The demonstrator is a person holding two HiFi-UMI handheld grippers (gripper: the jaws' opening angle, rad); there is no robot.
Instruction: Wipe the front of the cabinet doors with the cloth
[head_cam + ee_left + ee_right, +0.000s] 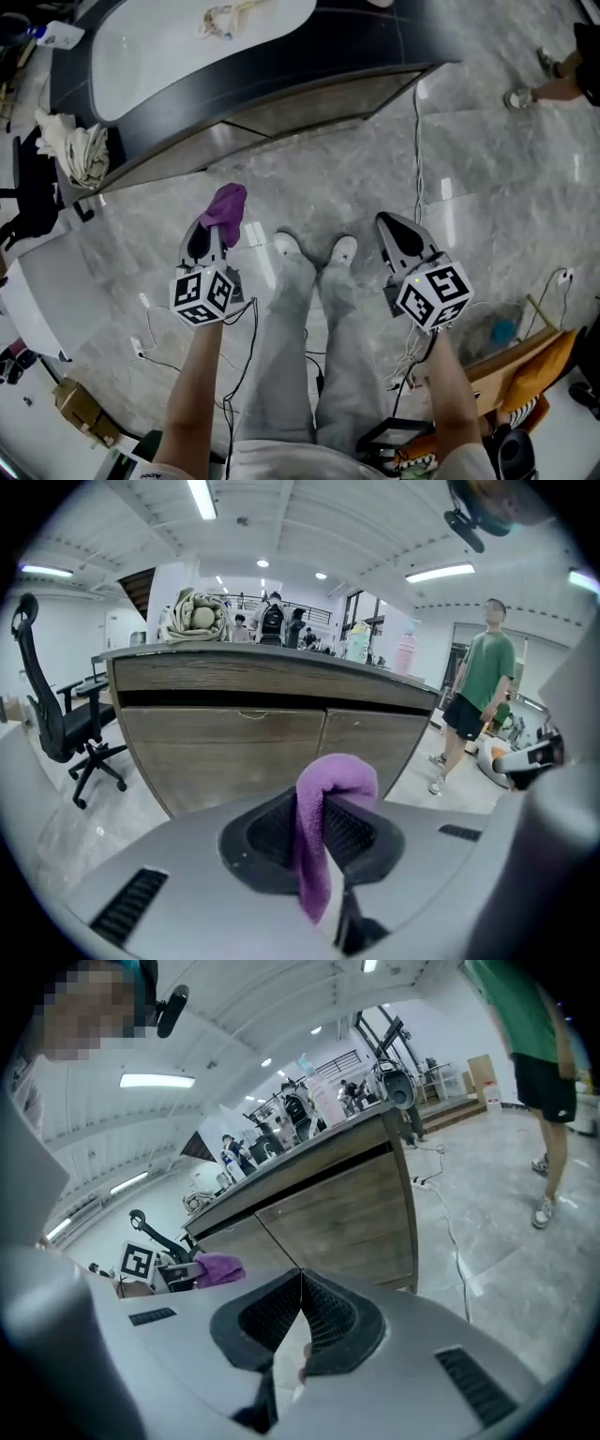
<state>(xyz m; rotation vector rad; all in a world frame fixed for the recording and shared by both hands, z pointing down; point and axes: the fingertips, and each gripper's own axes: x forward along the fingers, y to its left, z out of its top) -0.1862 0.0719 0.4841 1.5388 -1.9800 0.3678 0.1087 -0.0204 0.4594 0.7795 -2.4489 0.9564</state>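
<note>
Your left gripper (206, 242) clenched on the purple cloth (319, 803), your right gripper (300, 1288) closed, empty, both short of the cabinet doors (234, 747).

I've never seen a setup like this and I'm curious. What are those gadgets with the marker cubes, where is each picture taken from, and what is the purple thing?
There is no robot here. A person stands on a marble floor and holds a two-jaw gripper in each hand. The head view comes from a camera on their head, looking down at their legs and shoes. The other two pictures come from cameras riding on each gripper. The left gripper is shut on a purple cloth. The right gripper is shut and holds nothing. Ahead stands a counter with wooden cabinet doors, which the cloth does not yet touch. A cream fabric bundle lies on top of the counter.
</note>
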